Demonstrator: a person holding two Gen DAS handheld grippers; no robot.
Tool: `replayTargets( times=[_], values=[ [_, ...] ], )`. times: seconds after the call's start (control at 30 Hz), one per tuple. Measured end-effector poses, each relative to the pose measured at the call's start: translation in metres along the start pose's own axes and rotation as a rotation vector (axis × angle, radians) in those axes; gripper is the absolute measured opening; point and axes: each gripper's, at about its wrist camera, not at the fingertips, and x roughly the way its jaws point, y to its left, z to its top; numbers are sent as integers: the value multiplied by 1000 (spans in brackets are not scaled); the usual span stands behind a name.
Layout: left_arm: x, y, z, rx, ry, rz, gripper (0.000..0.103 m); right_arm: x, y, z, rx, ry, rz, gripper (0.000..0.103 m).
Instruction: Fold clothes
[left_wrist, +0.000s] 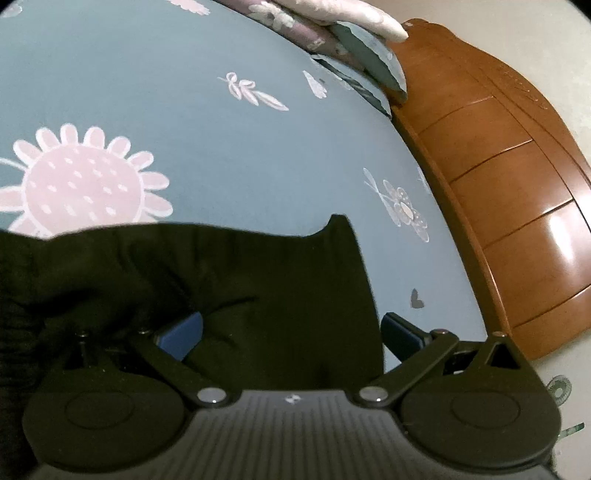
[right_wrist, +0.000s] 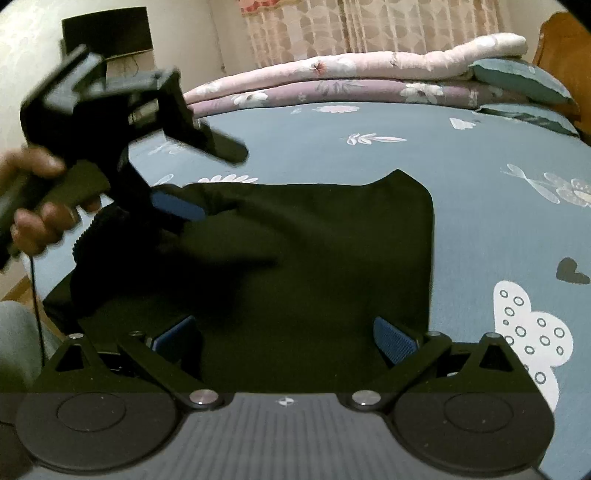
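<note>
A black garment lies mostly flat on the blue flowered bedsheet, with a bunched ribbed edge at its left. My right gripper is open, low over the garment's near edge, with cloth between its spread blue pads. A hand holds my left gripper at the garment's far left corner. It is open, its lower blue pad against the cloth. In the left wrist view the left gripper is spread wide over the garment, whose folds rise between the fingers.
A brown wooden headboard borders the bed on the right. Folded pink and purple quilts and blue pillows are stacked along the far side. Curtains hang behind. Bare sheet lies beyond and right of the garment.
</note>
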Motion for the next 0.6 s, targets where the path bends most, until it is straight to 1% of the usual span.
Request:
replayTargets(
  times=[0.07, 0.13, 0.2, 0.27, 0.33, 0.37, 0.43, 0.5, 0.53, 0.6],
  values=[
    [-10, -6, 1, 23, -16, 2, 102, 0, 1, -1, -8, -12, -3, 103],
    [-15, -3, 0, 29, -21, 33, 102, -2, 0, -1, 2, -32, 0, 103],
    [-13, 13, -4, -24, 11, 73, 102, -4, -2, 0, 46, -55, 3, 103],
    [-19, 29, -12, -57, 13, 55, 102, -9, 1, 6, 95, -70, 32, 103],
    [-33, 32, -14, -62, 9, 40, 102, -15, 4, 13, 143, -83, 69, 103],
    [-41, 31, -15, -56, 3, 32, 102, -19, 9, 17, 153, -91, 105, 103],
    [-59, 28, -14, -33, -22, 1, 102, -23, 25, 29, 121, -111, 178, 103],
    [-69, 31, -13, -29, -42, -12, 102, -20, 49, 40, 52, -125, 224, 103],
    [-72, 35, -13, -35, -46, -13, 102, -17, 61, 45, 11, -125, 242, 103],
    [-73, 48, -14, -79, -32, -1, 102, -4, 85, 52, -71, -107, 271, 103]
  ],
)
